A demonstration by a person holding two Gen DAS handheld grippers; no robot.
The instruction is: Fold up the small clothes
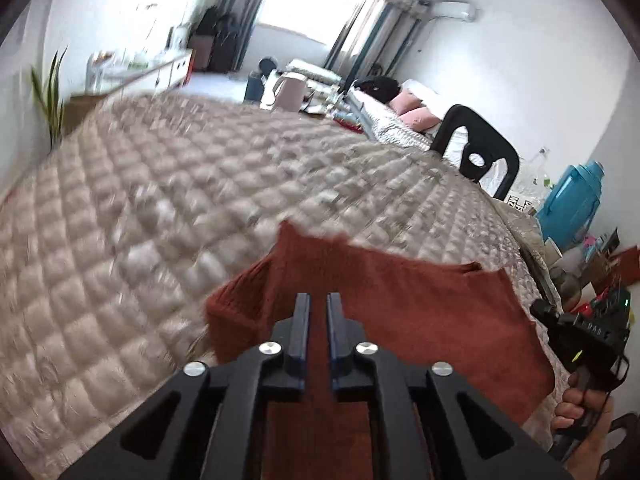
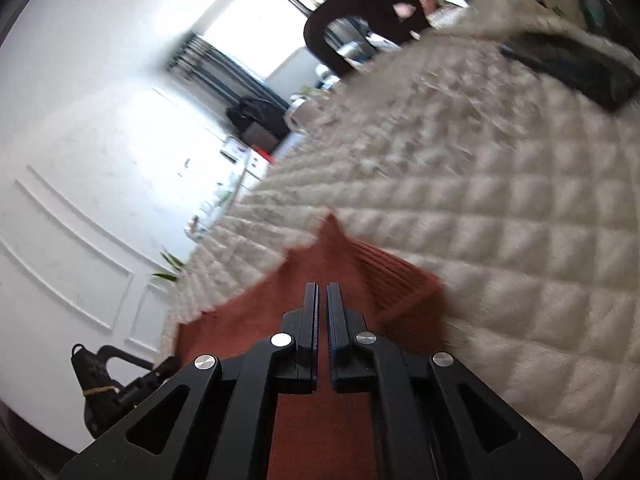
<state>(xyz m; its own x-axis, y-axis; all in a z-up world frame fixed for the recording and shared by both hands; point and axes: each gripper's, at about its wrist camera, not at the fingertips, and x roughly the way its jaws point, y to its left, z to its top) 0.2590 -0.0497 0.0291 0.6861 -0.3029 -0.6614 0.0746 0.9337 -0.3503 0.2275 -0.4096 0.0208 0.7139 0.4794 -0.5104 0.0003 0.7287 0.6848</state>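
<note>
A rust-red knitted garment (image 1: pixel 400 304) hangs lifted over the quilted beige bed cover (image 1: pixel 160 200). My left gripper (image 1: pixel 318 300) is shut on the garment's edge, fingers nearly together with cloth between them. In the right wrist view the same red garment (image 2: pixel 320 264) runs under and past my right gripper (image 2: pixel 322 292), which is also shut on it. The right gripper's body shows at the right edge of the left wrist view (image 1: pixel 580 332), held by a hand. The left gripper's body shows low left in the right wrist view (image 2: pixel 108 380).
The quilted cover (image 2: pixel 500 220) spans the bed. A black chair (image 1: pixel 476 152) stands at the far side, with a blue container (image 1: pixel 572 200) and clutter to the right. A dark flat object (image 2: pixel 572 64) lies on the cover. A plant (image 1: pixel 50 96) stands at left.
</note>
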